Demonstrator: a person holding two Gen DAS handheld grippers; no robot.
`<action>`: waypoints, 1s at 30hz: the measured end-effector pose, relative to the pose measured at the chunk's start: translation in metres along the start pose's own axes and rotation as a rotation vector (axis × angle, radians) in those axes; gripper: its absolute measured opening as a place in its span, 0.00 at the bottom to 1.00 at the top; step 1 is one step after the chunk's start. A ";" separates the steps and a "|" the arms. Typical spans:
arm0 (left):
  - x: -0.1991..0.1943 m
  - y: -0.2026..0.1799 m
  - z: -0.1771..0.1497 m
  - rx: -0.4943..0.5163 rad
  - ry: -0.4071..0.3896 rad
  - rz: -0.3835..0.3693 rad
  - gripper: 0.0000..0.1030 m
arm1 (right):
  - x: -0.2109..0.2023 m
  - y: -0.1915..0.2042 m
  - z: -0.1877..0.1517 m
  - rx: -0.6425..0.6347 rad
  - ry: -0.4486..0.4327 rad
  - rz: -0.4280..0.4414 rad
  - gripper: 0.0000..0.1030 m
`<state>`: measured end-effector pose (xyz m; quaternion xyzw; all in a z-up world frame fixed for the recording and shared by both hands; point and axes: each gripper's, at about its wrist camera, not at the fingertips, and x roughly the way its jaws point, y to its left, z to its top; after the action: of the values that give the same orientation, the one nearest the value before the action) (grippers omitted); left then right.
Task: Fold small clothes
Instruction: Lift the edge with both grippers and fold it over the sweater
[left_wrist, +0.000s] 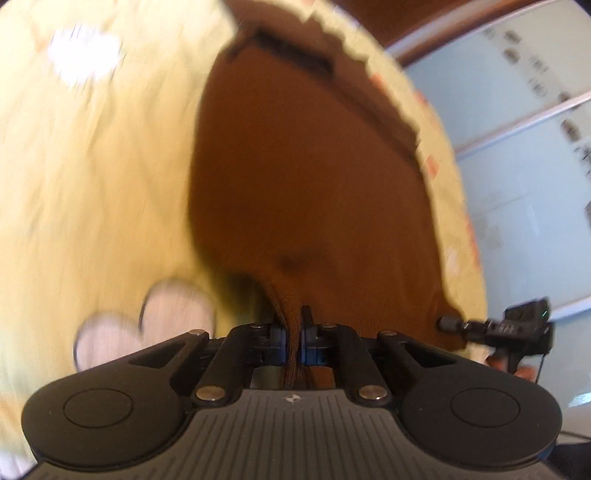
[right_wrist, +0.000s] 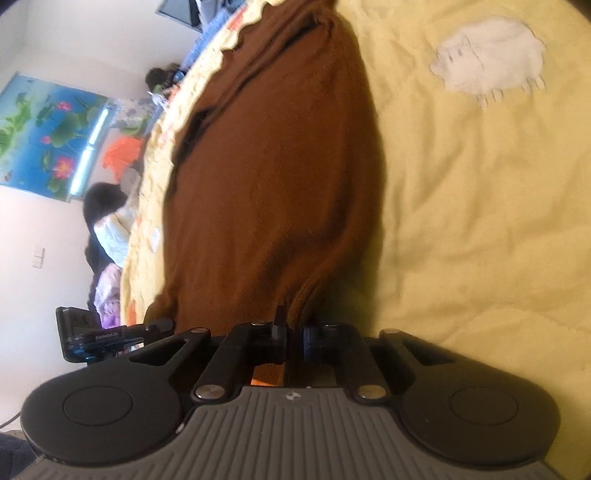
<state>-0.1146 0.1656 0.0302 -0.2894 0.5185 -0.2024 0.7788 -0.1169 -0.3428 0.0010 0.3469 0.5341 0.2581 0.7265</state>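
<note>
A brown knitted garment (left_wrist: 303, 177) lies spread on a pale yellow quilt (left_wrist: 92, 184). My left gripper (left_wrist: 293, 332) is shut on a bunched near edge of it, and the cloth rises in a ridge between the blue pads. The left wrist view is blurred. In the right wrist view the same brown garment (right_wrist: 277, 177) stretches away over the quilt (right_wrist: 480, 221). My right gripper (right_wrist: 293, 334) is shut on its near edge, with a fold pinched between the fingers. Each view shows the other gripper's black housing (left_wrist: 517, 325) (right_wrist: 92, 336) at the garment's neighbouring corner.
The quilt carries a white sheep patch (right_wrist: 487, 55) and white heart shapes (left_wrist: 147, 321). Its scalloped edge runs close beside the garment. Beyond it are pale blue cabinet doors (left_wrist: 517, 129), a lotus poster (right_wrist: 48, 133) on the wall, and a dark-haired person (right_wrist: 103, 206).
</note>
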 end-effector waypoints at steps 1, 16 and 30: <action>-0.005 -0.003 0.010 0.007 -0.036 -0.023 0.06 | -0.002 0.003 0.005 -0.003 -0.020 0.018 0.14; 0.059 -0.041 0.275 0.060 -0.392 -0.007 0.06 | 0.038 0.009 0.274 0.073 -0.359 0.174 0.14; 0.085 0.009 0.311 -0.174 -0.505 0.100 0.89 | 0.070 0.010 0.314 0.012 -0.493 -0.059 0.94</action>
<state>0.2053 0.1952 0.0577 -0.3705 0.3371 -0.0397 0.8646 0.2038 -0.3563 0.0262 0.3881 0.3519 0.1413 0.8400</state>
